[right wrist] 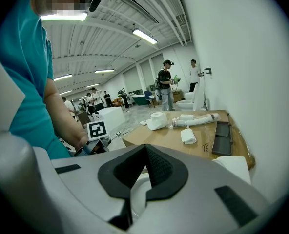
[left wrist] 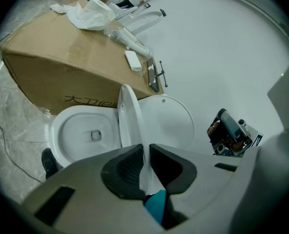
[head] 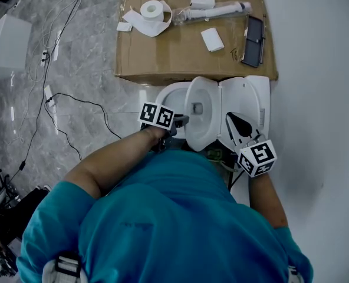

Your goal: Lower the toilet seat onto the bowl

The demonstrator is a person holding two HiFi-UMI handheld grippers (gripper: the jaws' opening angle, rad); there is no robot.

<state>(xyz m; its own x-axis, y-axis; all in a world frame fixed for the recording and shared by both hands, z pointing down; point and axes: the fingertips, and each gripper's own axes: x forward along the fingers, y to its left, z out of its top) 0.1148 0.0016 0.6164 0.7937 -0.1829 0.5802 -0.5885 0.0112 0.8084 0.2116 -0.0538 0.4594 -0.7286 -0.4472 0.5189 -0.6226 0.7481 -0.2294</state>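
- While the toilet seat stands roughly upright on its edge, it is not yet laid on the bowl; it is seen between the open bowl on one side and the raised lid on the other.
- The near rim of the seat is pinched by the left gripper; in the left gripper view the thin white edge is seen running down between the two dark pads, which are closed against it.
- The right gripper is held just beside the lid, near the white wall. Its jaws are pressed together at the tips, and nothing is gripped between them; whether the lid is touched cannot be told.
- Both grippers are carried on bare forearms, and a teal shirt is seen low in the head view.
- A flat cardboard box is set on the floor just behind the toilet.
- On the box a toilet paper roll, a long white tube, a small white packet and a black tray are laid apart from one another.
- Cables are strewn over the grey marbled floor to the left of the toilet.
- Several people are made out far off in the hall in the right gripper view.
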